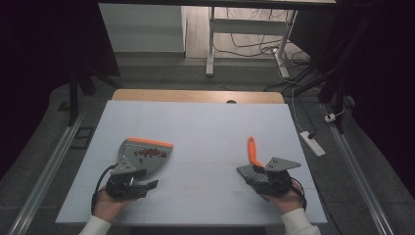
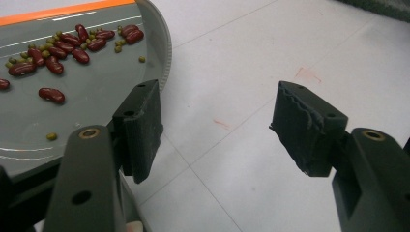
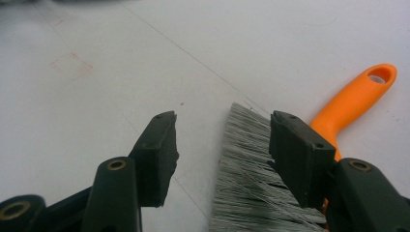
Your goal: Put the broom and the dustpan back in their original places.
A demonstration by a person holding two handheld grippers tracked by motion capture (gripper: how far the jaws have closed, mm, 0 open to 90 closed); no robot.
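Dustpan point(image 1: 142, 156) with beans point(image 1: 149, 153) near counter point(image 1: 205, 127) left edge; left tool point(image 2: 217, 130) wide, empty beside it; right tool point(image 3: 222, 150) wide, over brush point(image 3: 251, 179) bristles, not gripping

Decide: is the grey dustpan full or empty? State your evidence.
Partly filled. The dustpan holds red beans and small green beans scattered on its floor.

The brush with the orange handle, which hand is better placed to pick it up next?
Right. The right gripper sits open directly at the brush, bristles beside its jaw. The left gripper is across the table by the dustpan of beans.
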